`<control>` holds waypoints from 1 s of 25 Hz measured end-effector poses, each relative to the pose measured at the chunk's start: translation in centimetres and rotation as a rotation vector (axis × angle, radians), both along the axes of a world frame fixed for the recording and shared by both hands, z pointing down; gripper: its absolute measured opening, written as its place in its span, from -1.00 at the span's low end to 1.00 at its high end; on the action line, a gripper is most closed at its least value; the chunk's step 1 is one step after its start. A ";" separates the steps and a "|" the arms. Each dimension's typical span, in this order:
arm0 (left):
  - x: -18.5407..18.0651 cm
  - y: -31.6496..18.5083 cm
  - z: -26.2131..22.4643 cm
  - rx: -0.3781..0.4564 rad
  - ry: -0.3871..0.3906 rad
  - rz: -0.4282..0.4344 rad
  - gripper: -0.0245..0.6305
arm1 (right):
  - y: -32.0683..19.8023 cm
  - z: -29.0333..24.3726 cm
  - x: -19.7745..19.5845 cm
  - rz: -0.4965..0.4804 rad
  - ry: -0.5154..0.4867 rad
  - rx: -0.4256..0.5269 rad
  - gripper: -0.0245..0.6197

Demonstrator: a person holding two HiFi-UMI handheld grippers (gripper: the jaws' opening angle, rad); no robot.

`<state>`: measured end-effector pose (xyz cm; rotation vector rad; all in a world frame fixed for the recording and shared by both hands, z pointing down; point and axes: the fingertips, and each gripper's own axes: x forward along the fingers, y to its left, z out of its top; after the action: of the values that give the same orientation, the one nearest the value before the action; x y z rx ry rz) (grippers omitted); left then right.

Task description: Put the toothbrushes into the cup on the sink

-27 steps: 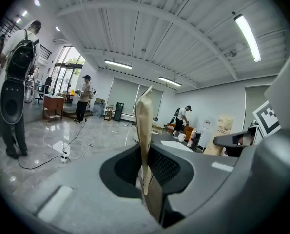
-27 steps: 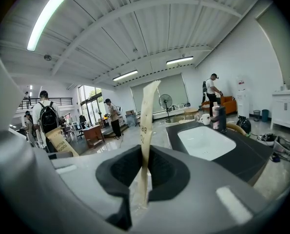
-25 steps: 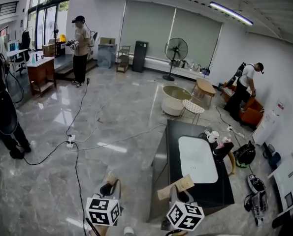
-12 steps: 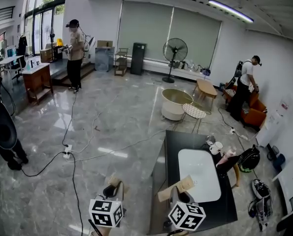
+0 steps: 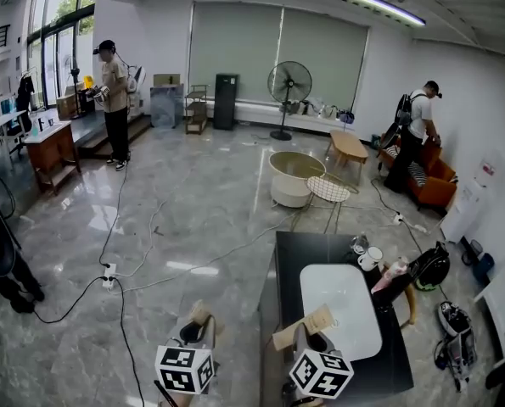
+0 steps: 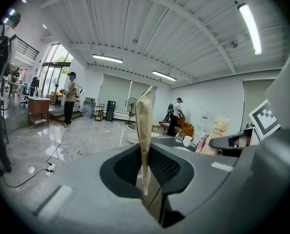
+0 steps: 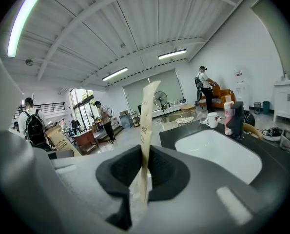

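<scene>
Left gripper (image 6: 145, 172): jaws narrow, clamped on a thin tan toothbrush packet (image 6: 144, 130) that stands upright and edge-on between the pads.

Right gripper (image 7: 144, 177): jaws narrow, clamped on a second toothbrush packet (image 7: 146, 121), also upright, with dark lettering on its face.

In the head view both grippers sit at the bottom edge. The left one is over the grey floor (image 5: 193, 227), just beside the black counter (image 5: 290, 257). The right one is at the counter's near end, short of the white sink (image 5: 341, 308).

The white cup (image 5: 373, 257) stands on the counter by the sink's far right corner, next to a glass (image 5: 359, 244) and near a pink bottle (image 5: 389, 272). It is well apart from both packets. Neither packet is in the cup.
</scene>
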<state>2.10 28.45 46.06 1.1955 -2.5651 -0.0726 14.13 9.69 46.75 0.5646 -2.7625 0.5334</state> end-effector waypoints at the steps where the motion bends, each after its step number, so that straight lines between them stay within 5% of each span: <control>1: -0.1 -0.7 0.0 -0.002 -0.001 0.009 -0.80 | -0.5 0.1 0.1 0.007 0.002 -0.001 -0.81; 11: -1.7 -8.7 0.4 -0.005 0.003 0.172 -0.80 | -4.9 0.9 0.8 0.118 0.019 0.003 -0.81; 25: -12.7 -23.1 0.5 0.019 0.011 0.460 -0.80 | -12.7 1.3 -6.9 0.372 0.034 0.005 -0.81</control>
<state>-10.57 5.40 46.58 1.7504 -2.2185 -0.0007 7.25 -3.01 48.08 1.0886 -2.6356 0.5866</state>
